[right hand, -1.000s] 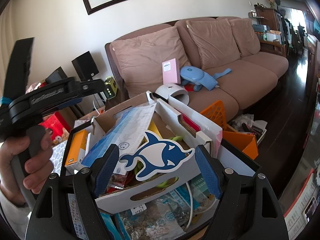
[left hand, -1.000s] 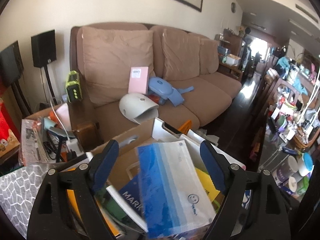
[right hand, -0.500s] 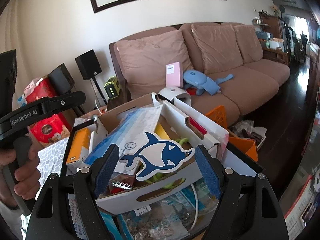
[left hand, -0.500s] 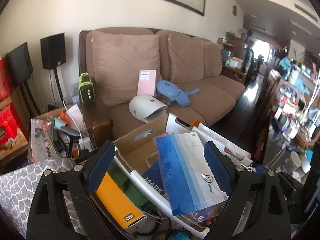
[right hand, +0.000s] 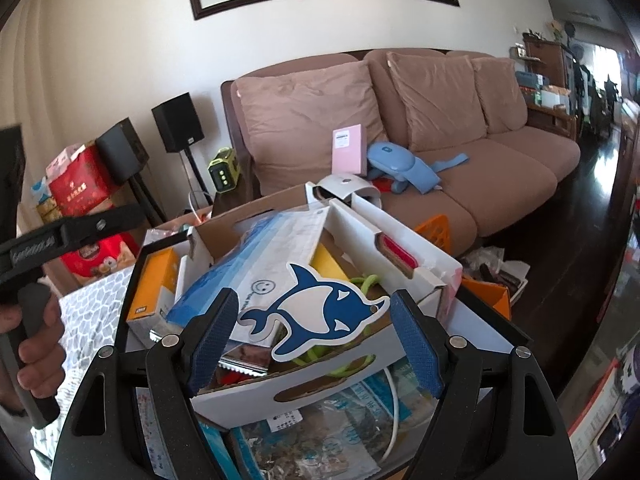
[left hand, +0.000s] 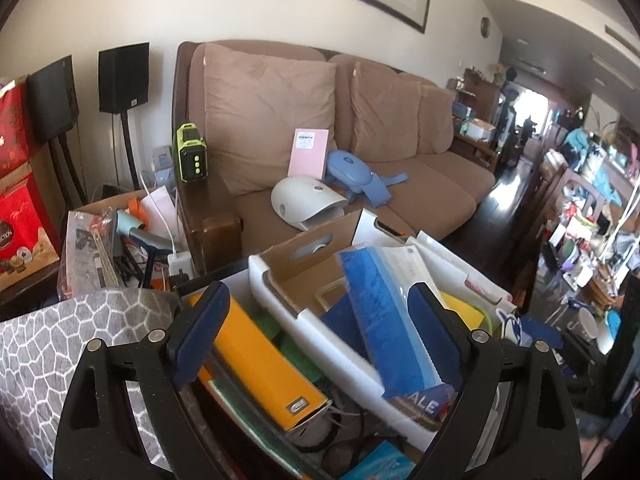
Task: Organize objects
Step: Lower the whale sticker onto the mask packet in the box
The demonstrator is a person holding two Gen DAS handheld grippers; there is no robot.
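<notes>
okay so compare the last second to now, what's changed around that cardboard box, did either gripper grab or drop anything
The left gripper has drawn back from the blue and white pouch, which sat close between its jaws and now leans in the cardboard box with the orange box in view beside it. It gripped nothing and is open. The right gripper stayed open, unmoved, around the dolphin cutout. The box's contents look unchanged.

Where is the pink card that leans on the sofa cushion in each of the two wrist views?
Left wrist view: the pink card stands just above the centre, against the sofa's left back cushion.
Right wrist view: the pink card stands right of centre, in the upper half.
Shared landmark: the blue device lies just right of the card in both.
</notes>
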